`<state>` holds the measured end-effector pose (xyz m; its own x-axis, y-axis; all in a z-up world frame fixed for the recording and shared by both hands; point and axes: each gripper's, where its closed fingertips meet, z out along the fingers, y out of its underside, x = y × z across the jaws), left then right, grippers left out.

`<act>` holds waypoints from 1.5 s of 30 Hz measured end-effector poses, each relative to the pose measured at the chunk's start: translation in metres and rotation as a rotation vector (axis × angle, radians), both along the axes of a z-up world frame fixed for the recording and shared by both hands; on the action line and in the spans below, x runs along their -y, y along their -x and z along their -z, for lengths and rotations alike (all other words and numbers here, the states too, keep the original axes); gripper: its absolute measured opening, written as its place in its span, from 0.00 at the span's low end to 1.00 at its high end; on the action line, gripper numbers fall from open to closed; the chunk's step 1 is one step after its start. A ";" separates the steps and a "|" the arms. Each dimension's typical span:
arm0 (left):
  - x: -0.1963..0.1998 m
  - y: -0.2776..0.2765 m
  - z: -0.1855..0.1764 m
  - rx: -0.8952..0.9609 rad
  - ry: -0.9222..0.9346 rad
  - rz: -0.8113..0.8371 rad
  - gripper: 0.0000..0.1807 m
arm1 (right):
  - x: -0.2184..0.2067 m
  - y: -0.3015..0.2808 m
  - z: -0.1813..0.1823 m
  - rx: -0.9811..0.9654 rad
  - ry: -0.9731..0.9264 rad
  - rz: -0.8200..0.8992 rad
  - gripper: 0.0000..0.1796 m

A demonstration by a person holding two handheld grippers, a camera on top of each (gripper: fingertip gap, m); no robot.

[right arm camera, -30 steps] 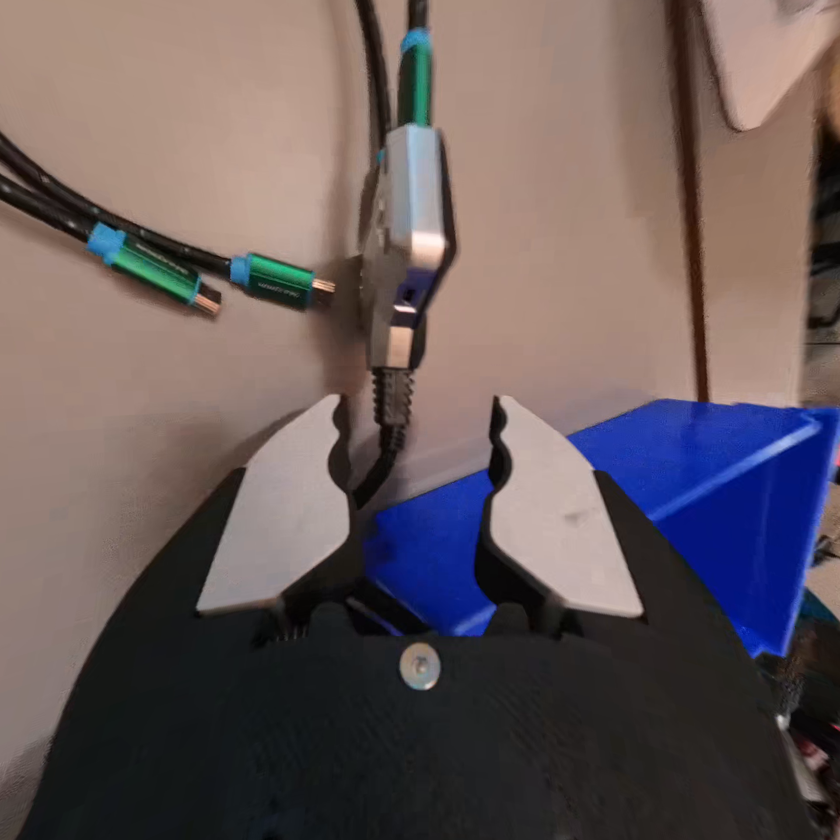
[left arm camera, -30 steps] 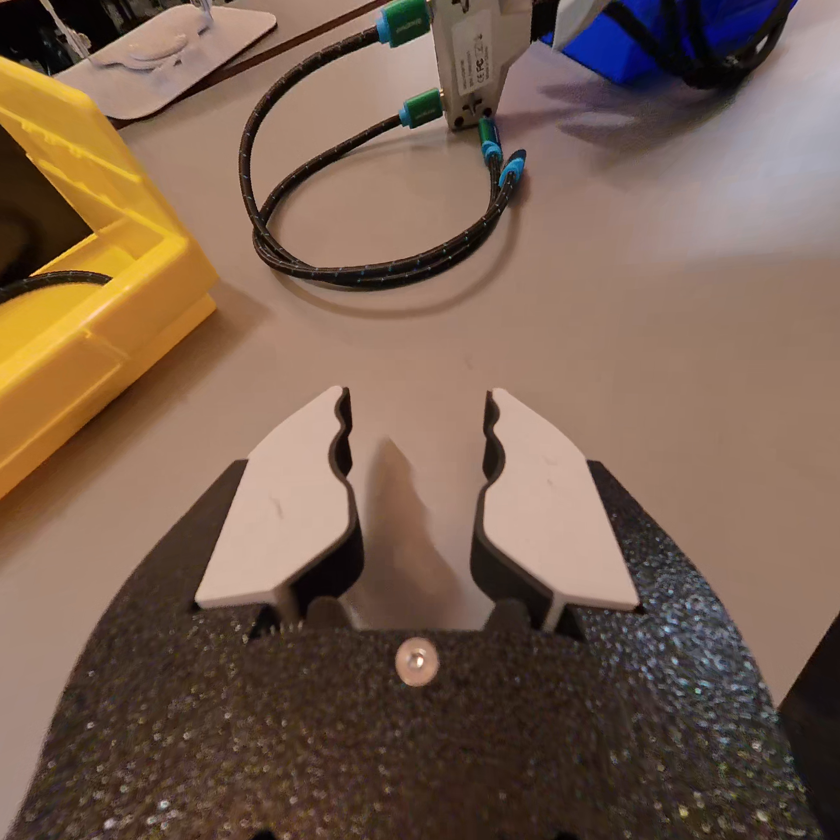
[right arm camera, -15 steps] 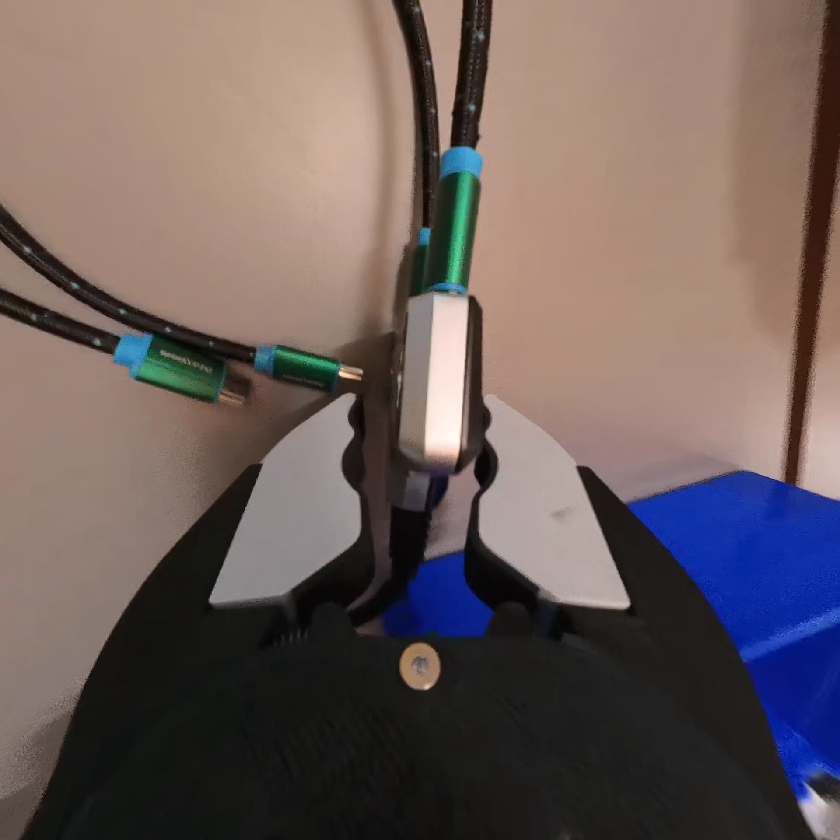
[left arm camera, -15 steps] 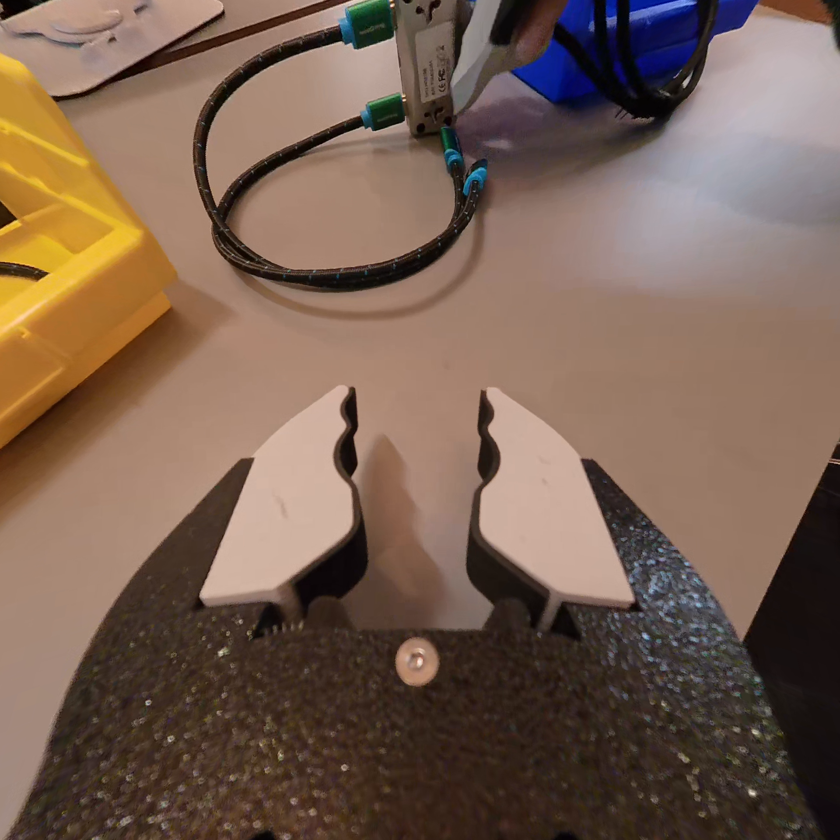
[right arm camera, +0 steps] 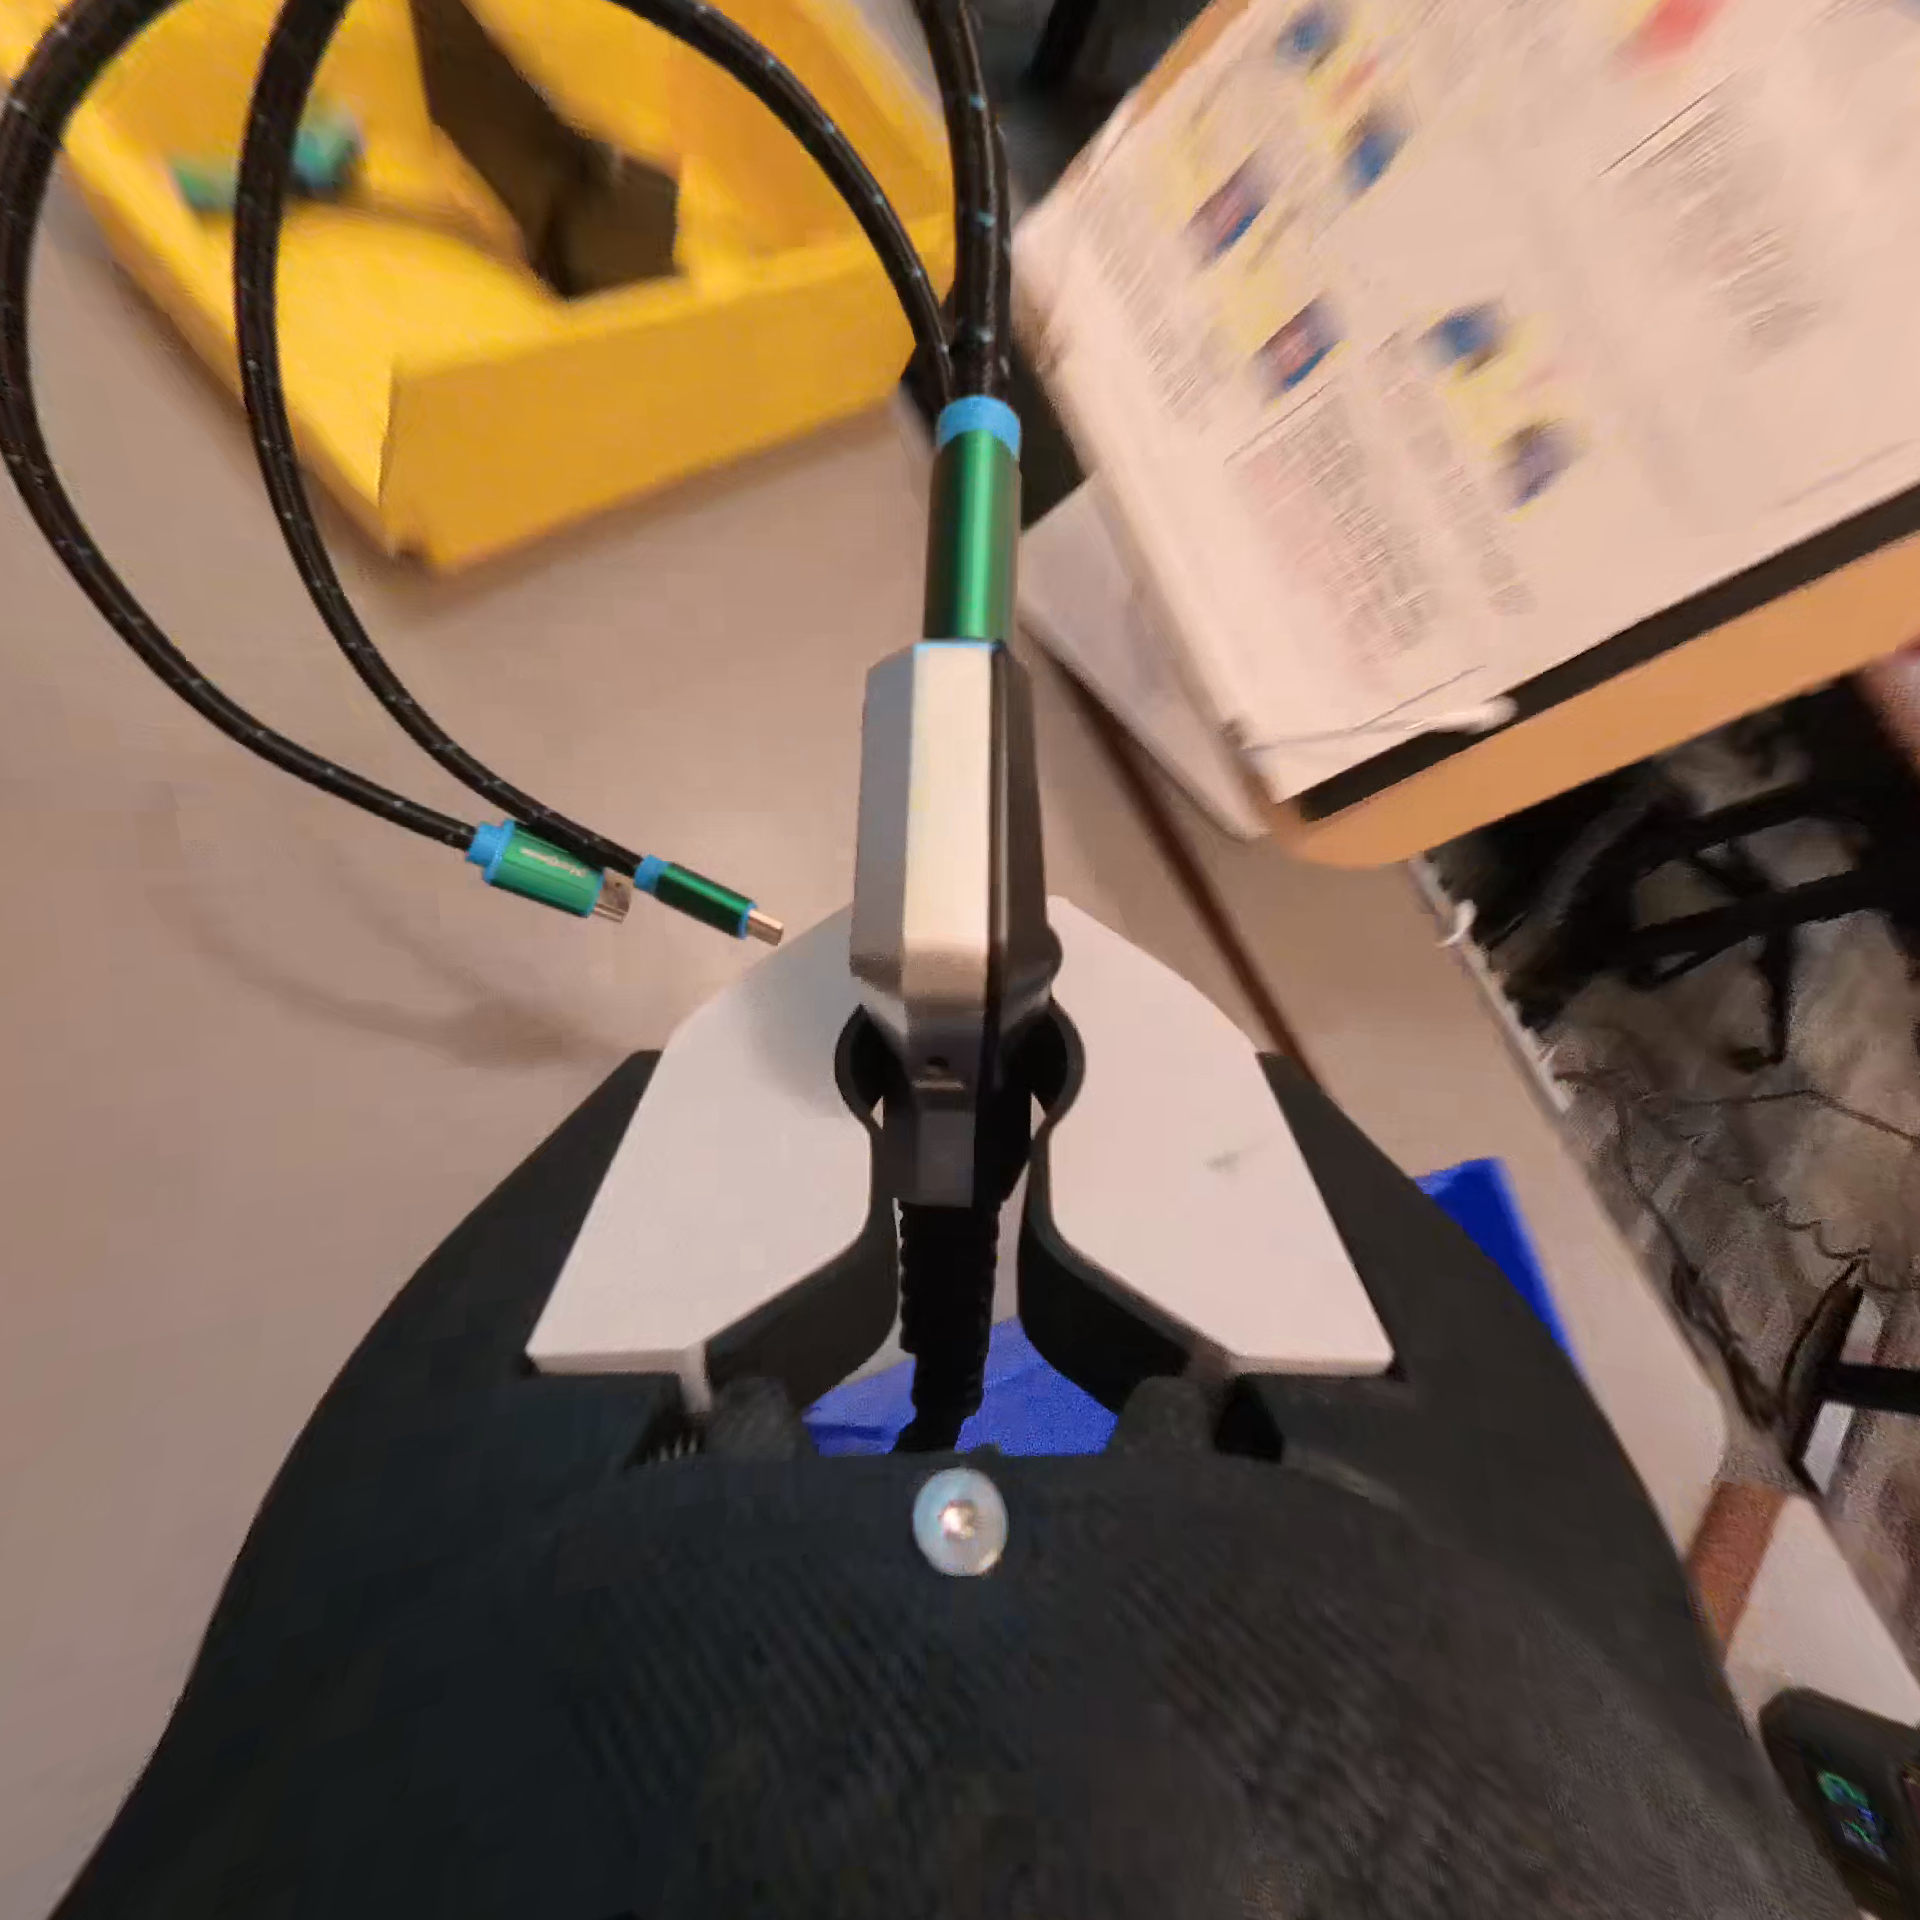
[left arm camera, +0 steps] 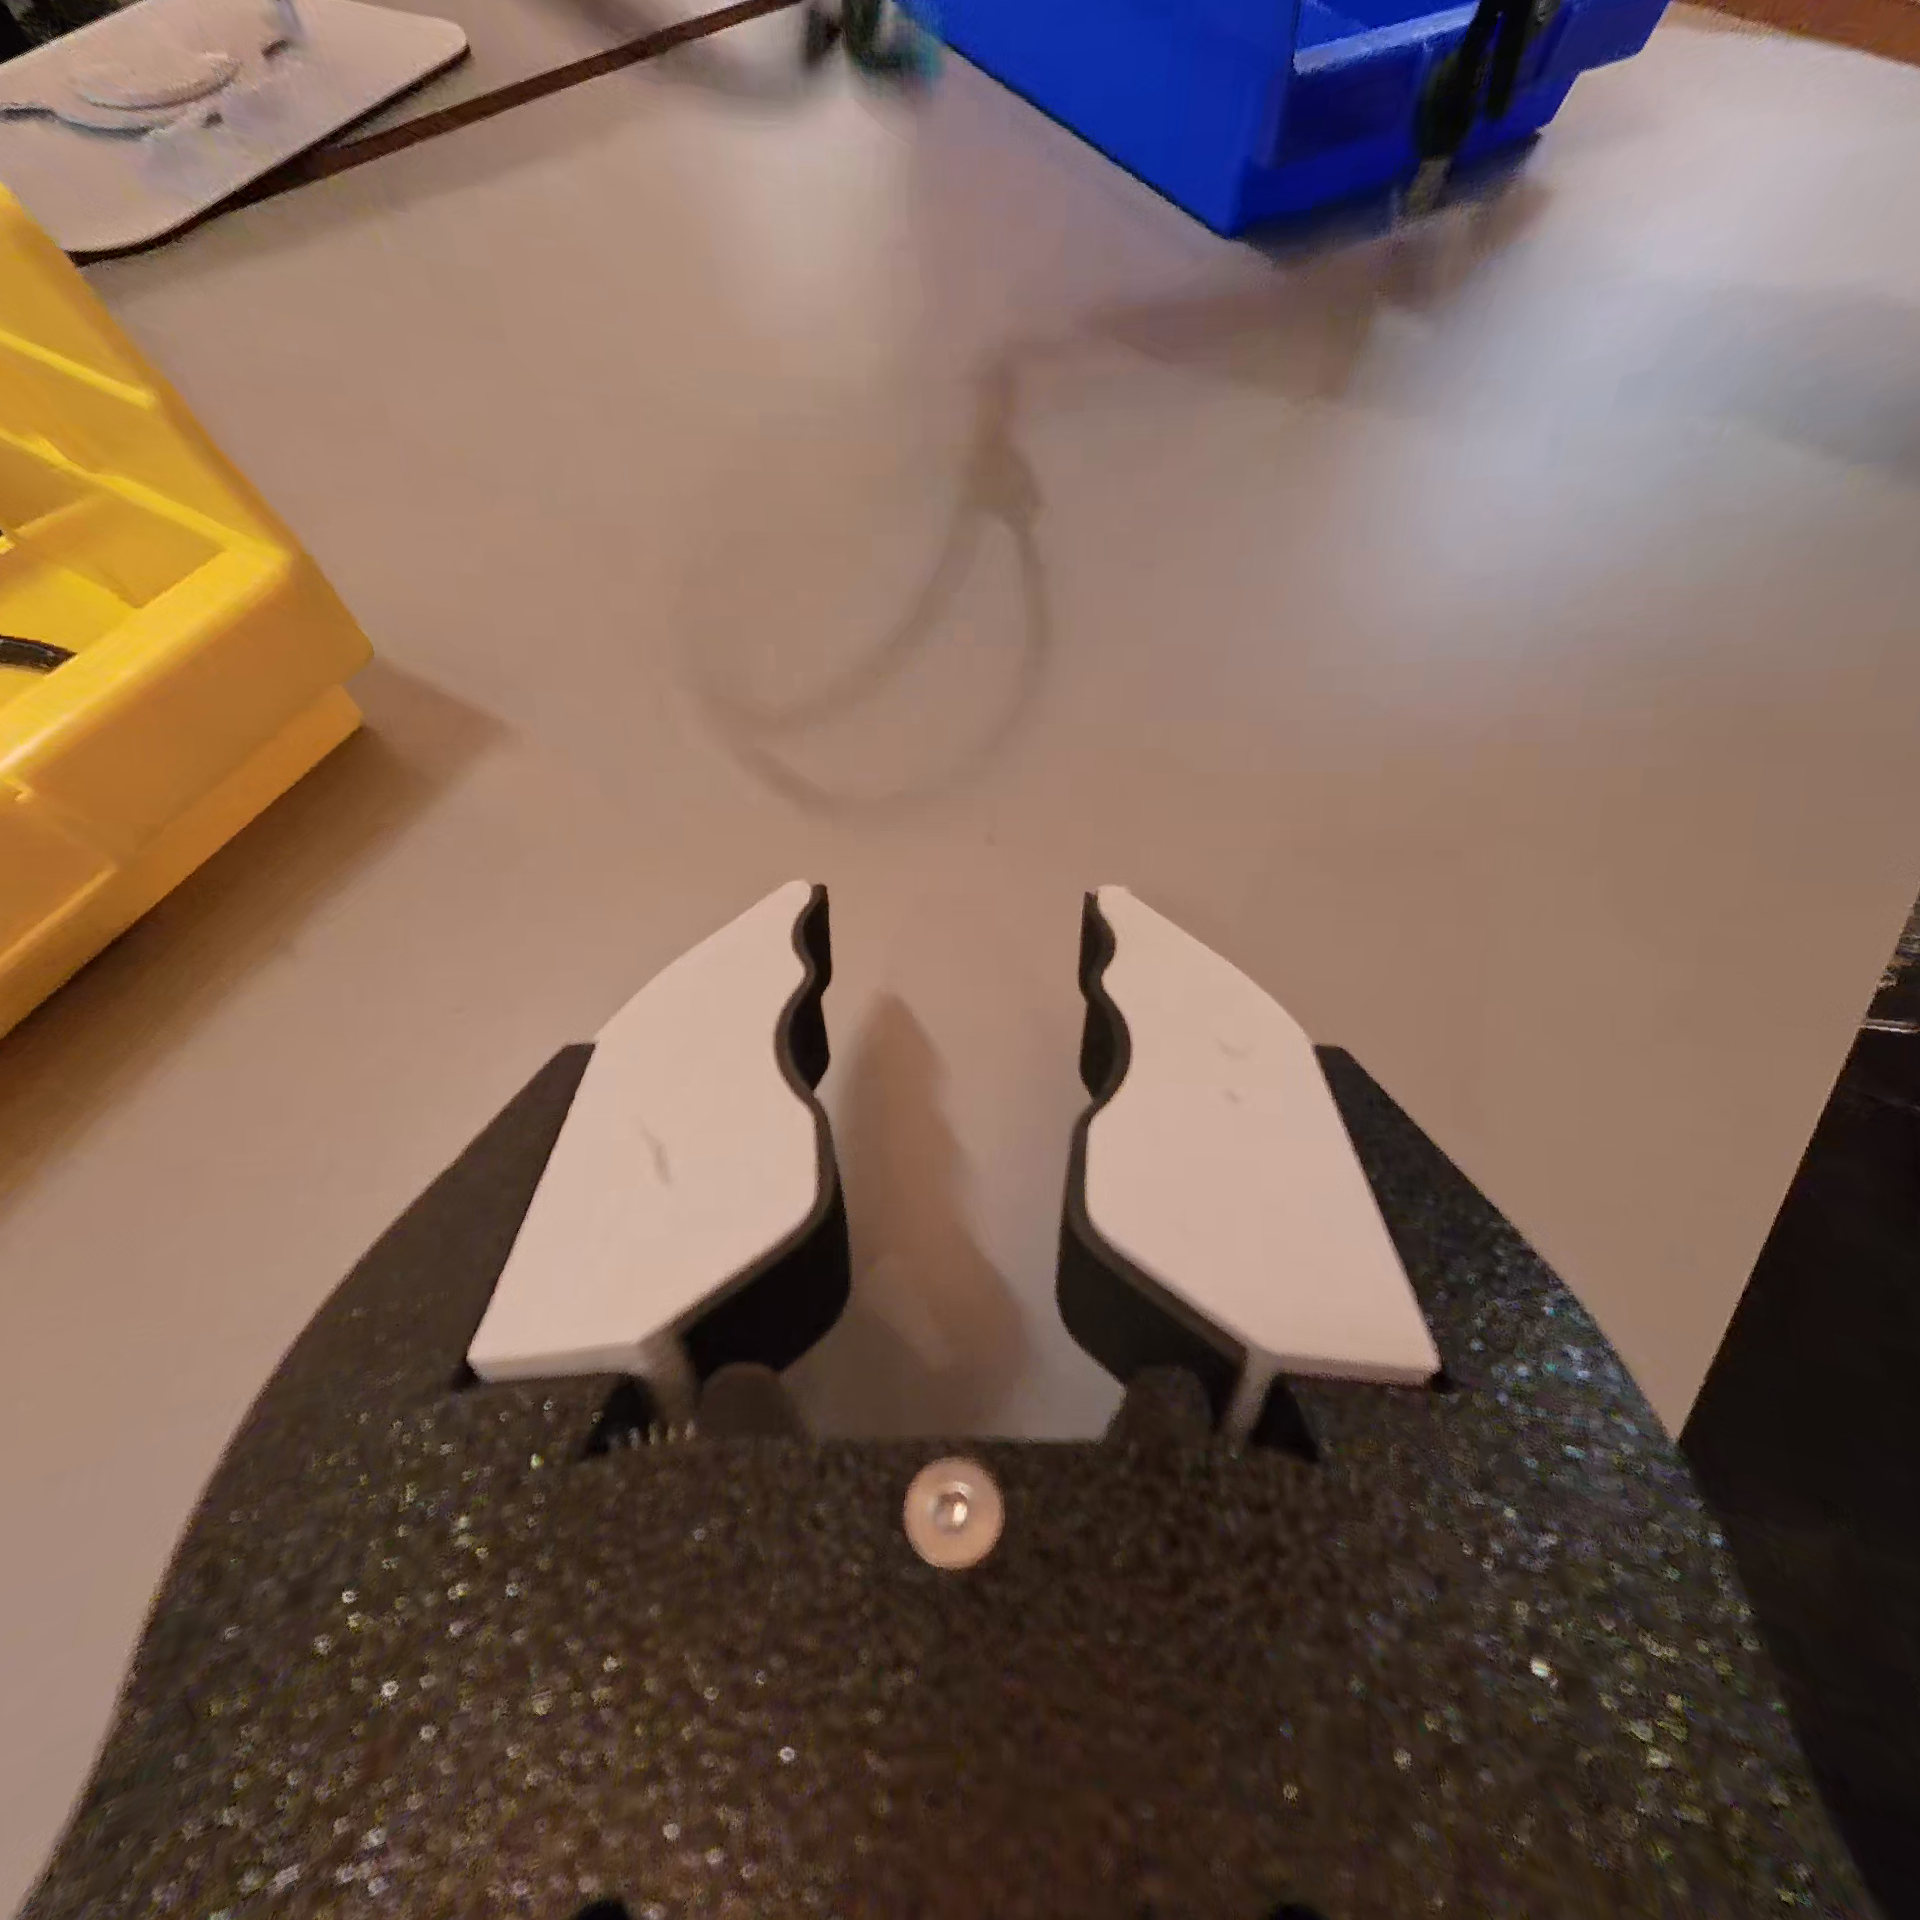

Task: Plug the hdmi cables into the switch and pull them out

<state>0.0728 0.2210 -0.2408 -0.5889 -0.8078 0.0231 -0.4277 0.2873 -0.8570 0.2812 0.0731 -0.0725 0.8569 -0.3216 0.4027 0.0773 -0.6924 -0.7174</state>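
My right gripper (right arm camera: 940,935) is shut on the lower end of the silver HDMI switch (right arm camera: 925,810) and holds it on edge above the table. The switch's own black cable (right arm camera: 940,1320) runs back between the fingers. A green HDMI plug (right arm camera: 971,540) sits in the switch's far end. Two black braided cables (right arm camera: 260,416) loop up and left, and their free green plugs (right arm camera: 545,868) (right arm camera: 707,899) hang in the air left of the switch. My left gripper (left arm camera: 956,904) is open and empty, low over the grey table (left arm camera: 1351,727). A faint looped shadow (left arm camera: 935,644) lies ahead of it.
A yellow bin (left arm camera: 135,675) stands left of the left gripper and shows in the right wrist view (right arm camera: 499,343). A blue bin (left arm camera: 1299,114) is at the back right. A printed cardboard box (right arm camera: 1455,364) is close on the switch's right. A white board (left arm camera: 208,114) lies back left.
My right gripper has closed on the switch and lifted it, with its cables, off the table. Switch and cables have left the left wrist view. The left gripper stays open.
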 end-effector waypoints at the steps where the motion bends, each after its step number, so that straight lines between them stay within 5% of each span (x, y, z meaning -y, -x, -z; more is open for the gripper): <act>1: 0.000 0.000 -0.001 0.000 0.007 -0.001 0.25 | 0.005 -0.001 -0.027 0.035 -0.073 0.007 0.13; 7: 0.001 0.000 0.003 -0.021 -0.007 0.008 0.24 | 0.061 -0.018 -0.167 0.247 -0.471 0.038 0.13; 11: 0.002 0.001 0.004 -0.015 -0.021 0.013 0.24 | 0.111 -0.054 -0.197 0.392 -0.588 0.077 0.13; 20: 0.002 0.002 0.002 -0.009 -0.011 0.018 0.24 | 0.218 -0.120 -0.029 0.281 -0.685 0.328 0.13; 23: 0.002 0.001 0.003 -0.020 -0.012 0.019 0.24 | 0.243 -0.123 -0.011 0.267 -0.719 0.450 0.13; 27: 0.002 0.001 0.004 -0.020 -0.013 0.017 0.24 | 0.264 -0.125 0.009 0.010 -0.786 0.609 0.13; 35: 0.004 0.002 0.006 -0.029 -0.029 0.025 0.23 | 0.279 -0.096 0.076 -0.255 -0.456 0.820 0.13; 45: 0.007 0.004 0.006 -0.012 -0.053 0.050 0.23 | 0.296 -0.091 0.119 -0.092 0.101 0.973 0.18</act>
